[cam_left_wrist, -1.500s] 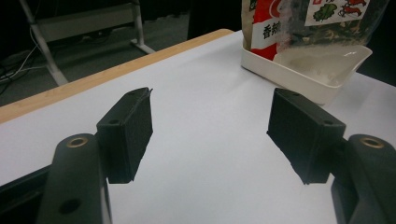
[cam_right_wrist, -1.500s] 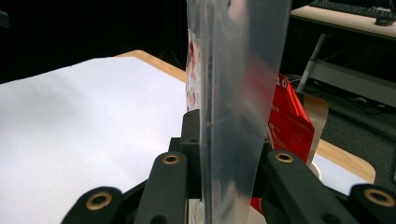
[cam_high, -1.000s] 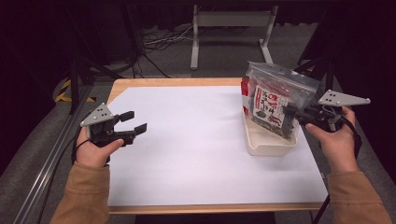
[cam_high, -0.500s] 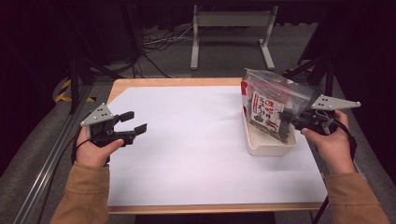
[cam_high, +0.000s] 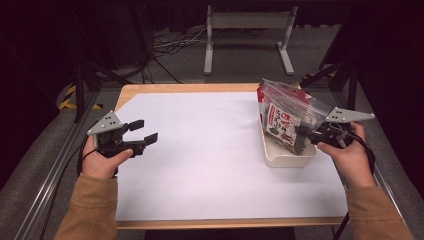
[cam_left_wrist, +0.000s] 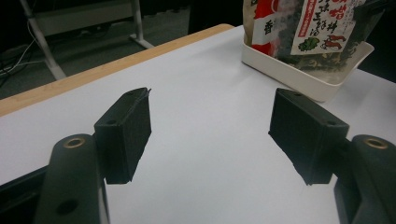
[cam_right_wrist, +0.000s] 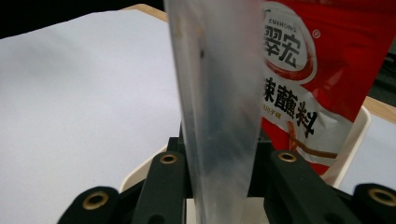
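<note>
While gaping left claw (cam_high: 145, 138) over bare table (cam_high: 210, 150), right claw (cam_high: 301, 141) clenched on bag (cam_high: 292, 117) above tray (cam_high: 285, 157).

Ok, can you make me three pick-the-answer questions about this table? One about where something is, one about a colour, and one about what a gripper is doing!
1. Where does the white tray sit on the table?
A. at the person's right side
B. at the left edge
C. in the middle

2. What colour is the packet standing in the tray behind the clear bag?
A. blue
B. red
C. yellow

3. What is the left gripper doing?
A. squeezing the bag
B. holding the tray
C. open with nothing in it

Answers:
1. A, since the high view shows the tray beside the person's right hand.
2. B, since the right gripper view shows a red packet with white writing.
3. C, since the left gripper view shows its jaws wide apart over bare table, while the right gripper pinches the clear bag.
</note>
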